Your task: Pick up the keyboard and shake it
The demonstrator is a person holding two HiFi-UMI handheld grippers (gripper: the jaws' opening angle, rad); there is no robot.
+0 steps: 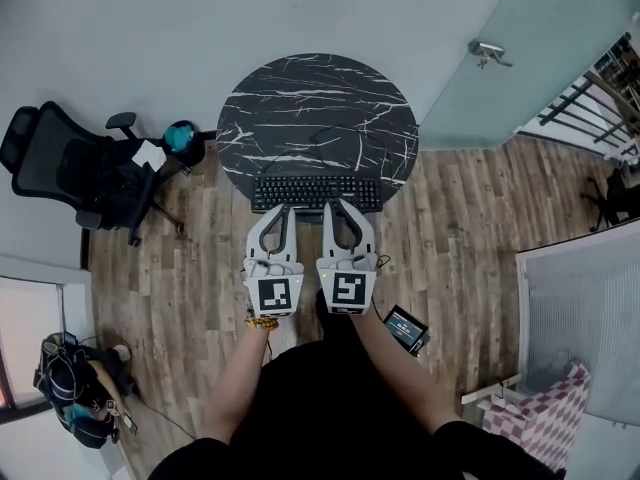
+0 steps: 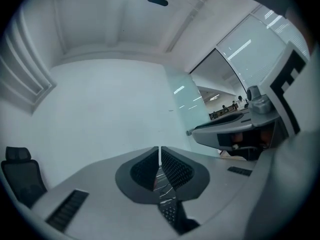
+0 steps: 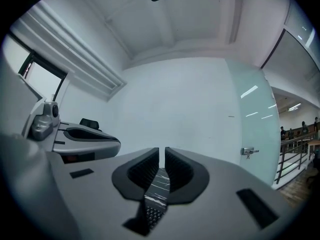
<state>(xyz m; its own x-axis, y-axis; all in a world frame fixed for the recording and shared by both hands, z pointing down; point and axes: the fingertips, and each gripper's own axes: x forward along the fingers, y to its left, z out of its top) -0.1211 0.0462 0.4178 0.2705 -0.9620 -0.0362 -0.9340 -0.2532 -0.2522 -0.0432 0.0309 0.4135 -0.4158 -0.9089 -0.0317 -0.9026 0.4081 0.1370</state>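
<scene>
I stood over the table (image 1: 300, 98), a round black top veined with white, on a wood floor (image 1: 470, 228). The keyboard (image 1: 317, 190) lay flat at the table's near edge, black, its long side running across in front of me.

I held both grippers side by side, close together but not touching, pointed away from me. From the head view, the tips of the left gripper (image 1: 286, 208) reached the keyboard's near edge left of its middle. The tips of the right gripper (image 1: 333, 206) reached it just right of the middle. Whether either one touched the keyboard I could not tell.

The left gripper view showed its jaws together, only a hairline between the ribbed pads (image 2: 145, 169), with nothing clamped. Under them I saw keys, and further on the veined top. The right gripper view showed its jaws nearly together. A narrow slit was left between them, and nothing was pressed in it. The table showed through the slit, with keys below. Each view caught the other gripper at its side.

To my left a black chair (image 1: 70, 163) stood on the floor near the table, with a teal thing (image 1: 180, 136) between the two. A small device (image 1: 405, 328) with a lit screen showed by my right arm. Past the table was a glass door with a handle (image 1: 487, 53).
</scene>
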